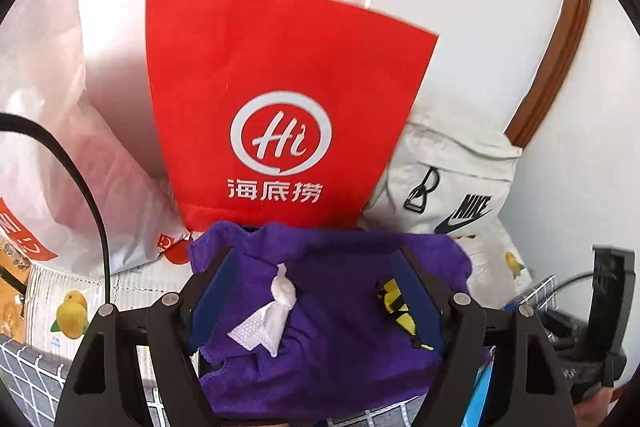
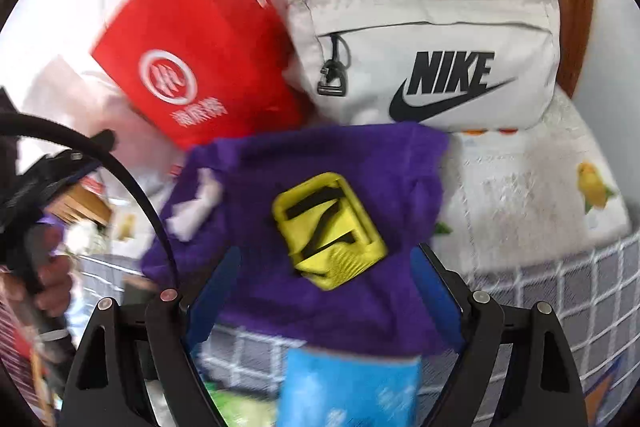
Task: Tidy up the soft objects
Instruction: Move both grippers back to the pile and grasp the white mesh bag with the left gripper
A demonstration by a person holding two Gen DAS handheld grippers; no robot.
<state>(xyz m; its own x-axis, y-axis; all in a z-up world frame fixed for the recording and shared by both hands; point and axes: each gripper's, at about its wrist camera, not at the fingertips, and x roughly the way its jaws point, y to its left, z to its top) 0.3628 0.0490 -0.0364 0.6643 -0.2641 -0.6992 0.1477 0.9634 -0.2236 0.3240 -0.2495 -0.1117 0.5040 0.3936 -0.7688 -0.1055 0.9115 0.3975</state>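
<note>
A purple towel (image 1: 340,327) lies spread in front of the bags, and it also fills the middle of the right wrist view (image 2: 320,167). On it rest a crumpled white tissue (image 1: 276,311) and a yellow rubbery piece with black marks (image 2: 330,229). My left gripper (image 1: 316,293) hovers over the towel with its blue pads (image 1: 216,291) wide apart, the tissue between them, nothing pinched. My right gripper (image 2: 326,293) is open too, its fingers on either side of the towel's near part just below the yellow piece.
A red paper bag (image 1: 276,99) stands behind the towel, with a white Nike pouch (image 2: 432,59) to its right and a clear plastic bag (image 1: 44,131) to its left. A blue packet (image 2: 348,387) lies below the towel. A fruit-print cloth (image 2: 532,195) covers the surface.
</note>
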